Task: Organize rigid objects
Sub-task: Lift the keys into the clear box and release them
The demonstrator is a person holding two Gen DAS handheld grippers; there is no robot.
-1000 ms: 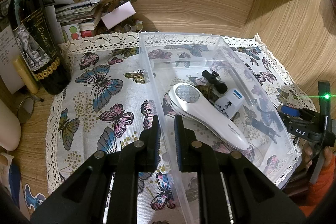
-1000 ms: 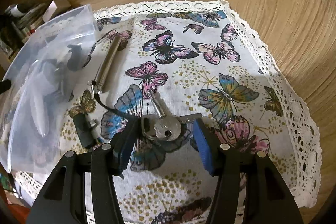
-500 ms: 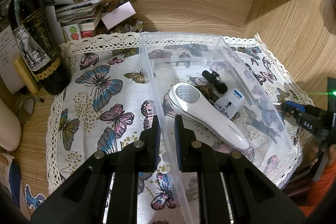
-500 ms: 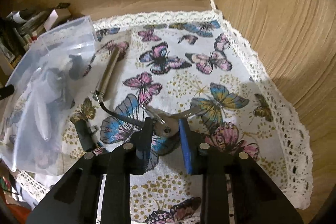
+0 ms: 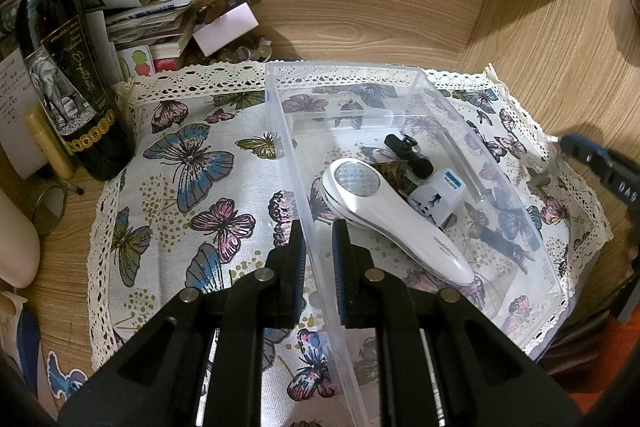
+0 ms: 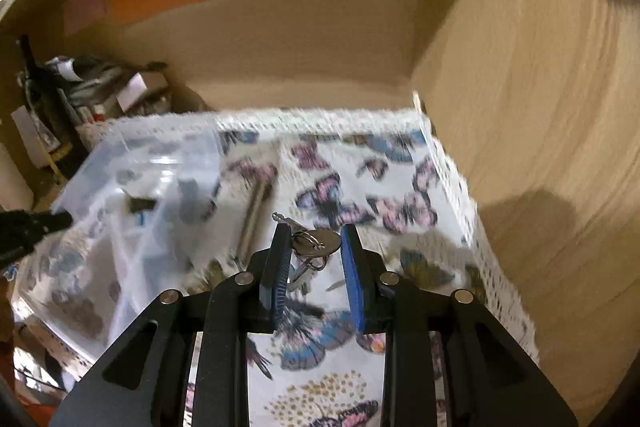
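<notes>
My left gripper [image 5: 319,231] is shut on the left wall of a clear plastic bin [image 5: 280,115] that rests on the butterfly cloth [image 5: 192,187]. Inside the bin lie a white handheld device [image 5: 392,215], a white travel adapter [image 5: 438,193] and a small black part [image 5: 408,153]. My right gripper [image 6: 315,229] is shut on a bunch of silver keys [image 6: 320,242], held up above the cloth to the right of the bin [image 6: 132,163]. A metal tube [image 6: 254,223] lies on the cloth between bin and keys.
A dark wine bottle [image 5: 64,75], stacked papers and small boxes [image 5: 160,23] crowd the back left. Wooden walls [image 6: 520,107] close the back and right side. The cloth's lace edge [image 6: 480,227] runs beside the right wall.
The right gripper closed on the keys and rose with them off the cloth. The left gripper kept still on the bin wall.
</notes>
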